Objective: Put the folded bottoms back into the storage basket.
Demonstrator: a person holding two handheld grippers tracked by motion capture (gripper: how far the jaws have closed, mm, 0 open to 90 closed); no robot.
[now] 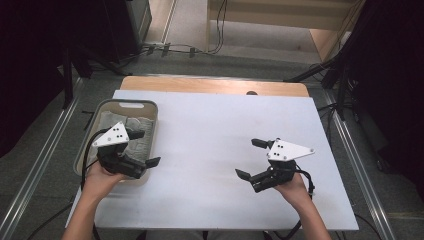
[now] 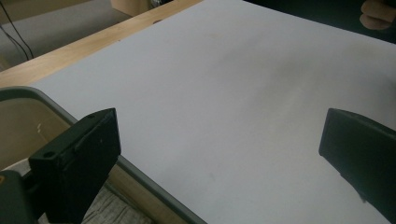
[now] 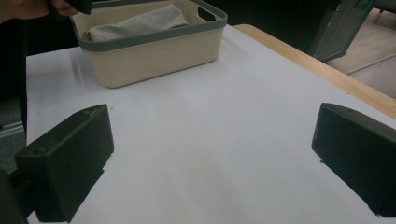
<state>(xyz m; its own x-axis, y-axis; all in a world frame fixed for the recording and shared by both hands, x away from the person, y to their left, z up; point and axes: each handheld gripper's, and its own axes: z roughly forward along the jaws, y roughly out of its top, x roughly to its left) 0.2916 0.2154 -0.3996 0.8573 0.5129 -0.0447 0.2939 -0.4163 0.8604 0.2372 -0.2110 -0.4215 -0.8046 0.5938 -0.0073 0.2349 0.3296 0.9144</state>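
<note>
Both grippers w/ jaws wide, empty: left gripper point(image 1: 142, 148) over beige plastic basket point(image 3: 154, 53), probably for the folded grey cloth point(image 3: 135, 22); approach square, right gripper point(image 1: 252, 158) clear above white counter point(image 1: 210, 145).

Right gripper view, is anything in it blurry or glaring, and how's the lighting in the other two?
Right gripper view: the near jaws are soft, the basket sharper, with a faint sheen on the white table. Left gripper view: jaws blurred, a dim shadow band across the table top. High view: table evenly lit, surroundings dark at both sides.
</note>
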